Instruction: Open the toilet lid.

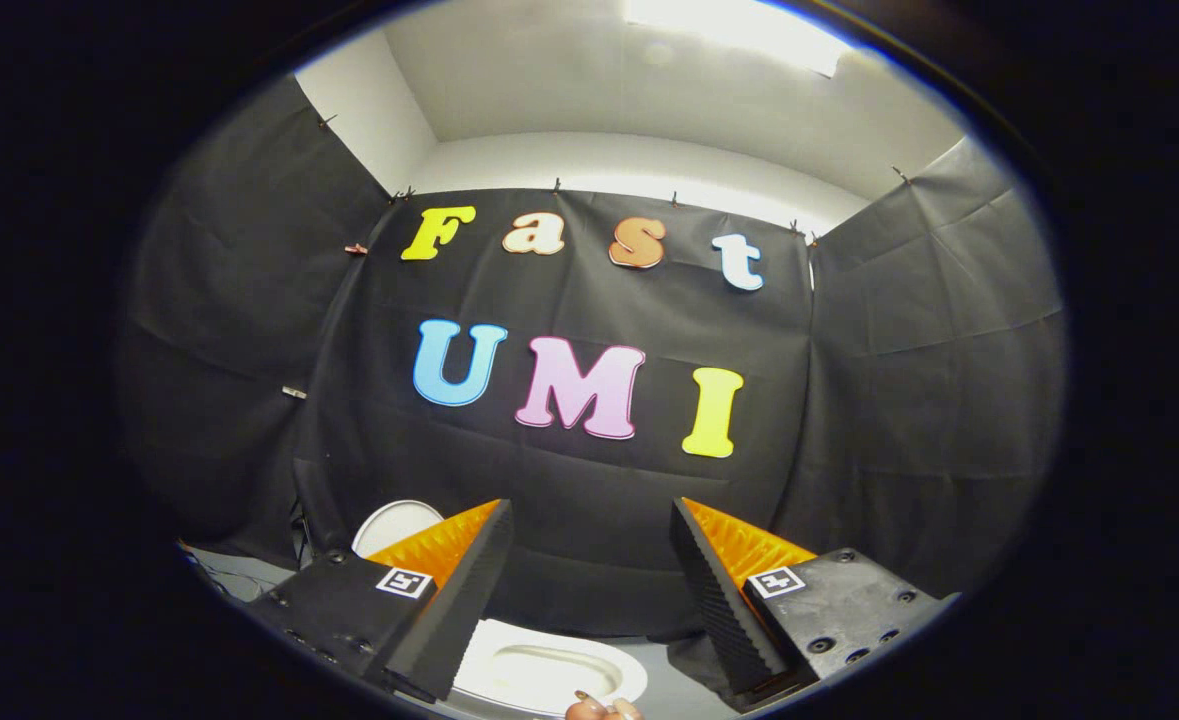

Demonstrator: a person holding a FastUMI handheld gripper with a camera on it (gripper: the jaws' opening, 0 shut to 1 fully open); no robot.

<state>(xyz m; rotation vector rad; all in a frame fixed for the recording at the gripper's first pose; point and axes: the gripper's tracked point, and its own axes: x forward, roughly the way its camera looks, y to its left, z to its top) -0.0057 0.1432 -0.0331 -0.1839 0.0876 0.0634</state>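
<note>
A fingertip [604, 709] of a person's hand shows nearest of all, low between the two fingers. The gripper [589, 585] stands wide, its black ribbed pads with orange backing well apart and nothing between them.

Just below and between the fingers lies the white glossy toilet [549, 675], an oval rim with a shallow bowl showing inside it; the near left finger covers its left part. Beyond the left finger, a rounded white panel [396, 524] rises against the cloth. It looks like the toilet lid standing up, though I cannot tell this for sure, since most of it is hidden. If so, the lid is already open, or nearly. The thing to weigh is that the toilet sits low and slightly left of the gripper's midline, its long axis running left to right, while the fingers aim high at the wall. Any coming move would call for tipping down and leftward.

The grey floor [664, 665] shows around the bowl. Farther off, black cloth [589, 530] walls the booth on three sides, white wall and a bright ceiling light [739, 30] above.
</note>
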